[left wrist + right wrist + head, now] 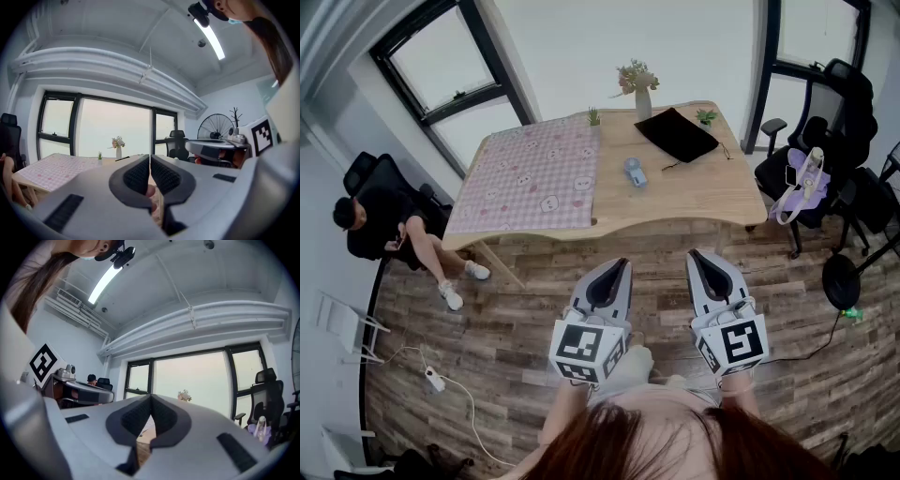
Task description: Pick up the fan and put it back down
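Grey with dark pads, my left tongs (pixel 618 264) and right tongs (pixel 697 255) are both pressed together with nothing between them. I hold them side by side over the wood-plank floor (pixel 516 309), short of the surface (pixel 712 192). On that surface the small blue fan (pixel 635 172) sits just right of a pink chequered cloth (pixel 534 178), well apart from both tongs. A black mat (pixel 677 134) and a vase of flowers (pixel 642 92) sit beyond it.

fan (pixel 635 172) | small, pale blue | on wooden table (pixel 703 192) | just beside pink cloth (pixel 530 178)
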Demonstrator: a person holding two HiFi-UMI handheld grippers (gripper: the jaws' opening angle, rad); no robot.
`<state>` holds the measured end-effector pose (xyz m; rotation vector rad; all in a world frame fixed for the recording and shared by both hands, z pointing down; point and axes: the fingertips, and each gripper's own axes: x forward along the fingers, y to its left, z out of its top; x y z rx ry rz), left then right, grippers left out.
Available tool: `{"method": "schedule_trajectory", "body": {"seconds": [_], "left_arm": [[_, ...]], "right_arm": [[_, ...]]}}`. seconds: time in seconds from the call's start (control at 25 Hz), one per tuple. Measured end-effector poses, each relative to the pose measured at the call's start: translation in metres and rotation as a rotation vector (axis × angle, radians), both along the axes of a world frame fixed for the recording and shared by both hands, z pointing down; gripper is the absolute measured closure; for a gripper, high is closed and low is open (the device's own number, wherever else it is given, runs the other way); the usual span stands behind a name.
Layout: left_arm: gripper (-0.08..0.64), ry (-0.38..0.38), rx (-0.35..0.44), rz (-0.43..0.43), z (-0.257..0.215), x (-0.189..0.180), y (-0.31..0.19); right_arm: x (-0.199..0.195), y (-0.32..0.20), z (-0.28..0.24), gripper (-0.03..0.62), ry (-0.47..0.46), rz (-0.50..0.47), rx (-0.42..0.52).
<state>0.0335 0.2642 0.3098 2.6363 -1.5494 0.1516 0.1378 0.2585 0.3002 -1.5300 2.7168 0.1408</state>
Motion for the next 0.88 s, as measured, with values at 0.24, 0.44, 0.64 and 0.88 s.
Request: {"method": "schedule_trajectory", "body": {"seconds": [0.24,0.44,0.64,0.88], "left_arm": [[0.546,0.003,0.003,0.008,-0.003,0.002,-0.007],[0.546,0.009,-0.006,0.020,-0.003,0.000,-0.015],[0.546,0.014,-0.020,0.030,-0.002,-0.003,-0.028],[0.546,0.023,-0.030,0.035,-0.001,-0.009,-0.048]], "right_arm": [[0.001,-0.005,-0.002,0.592,-0.013,0.012,0.003],[-0.004,-0.011,-0.002,0.592,-0.028,0.012,-0.013],[-0.009,-0.024,-0.003,0.592,-0.061,-0.004,-0.043],[-0.012,-0.045,0.005,0.592,-0.089,0.019,-0.104]]}}
